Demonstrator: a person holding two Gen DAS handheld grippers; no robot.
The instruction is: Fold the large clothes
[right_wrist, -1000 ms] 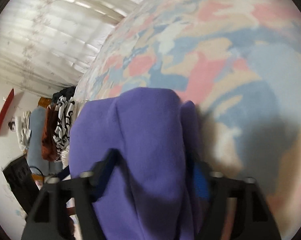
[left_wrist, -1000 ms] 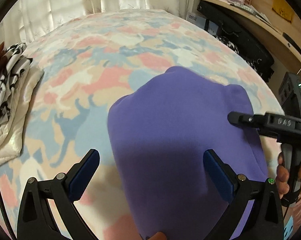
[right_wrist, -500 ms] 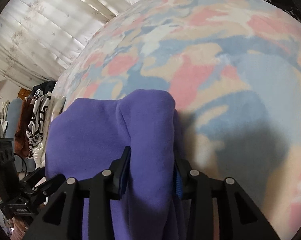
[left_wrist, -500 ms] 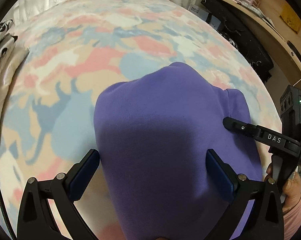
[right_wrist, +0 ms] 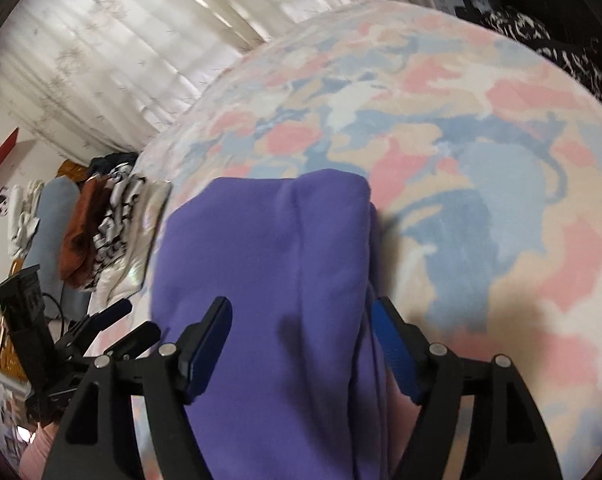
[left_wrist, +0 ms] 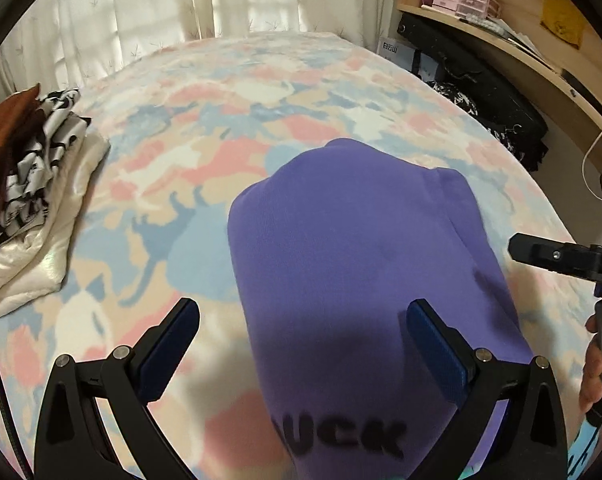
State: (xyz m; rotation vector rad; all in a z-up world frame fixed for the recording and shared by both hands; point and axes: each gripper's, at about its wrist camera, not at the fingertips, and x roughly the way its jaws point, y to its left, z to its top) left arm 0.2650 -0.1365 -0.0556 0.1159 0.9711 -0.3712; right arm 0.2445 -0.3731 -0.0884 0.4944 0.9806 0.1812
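Purple sweatshirt (left_wrist: 361,264) lies folded into a compact block on the bed (left_wrist: 205,168), centre and lower centre of the left wrist view, dark lettering showing on the near end at the bottom of the frame. My guess is it sits mid-bed so there is flat room round it to square the fold.

Pile of other clothes (left_wrist: 25,184) at the far left edge, well apart, likely done or waiting.

My right claw (right_wrist: 301,356): jaws have just been opening, now standing wide. A thick fold of the sweatshirt is between them, but the pads look clear of the cloth, so I read it as released.

My left claw (left_wrist: 301,356): spread wide, hovering above the sweatshirt's near end, gripping nothing.
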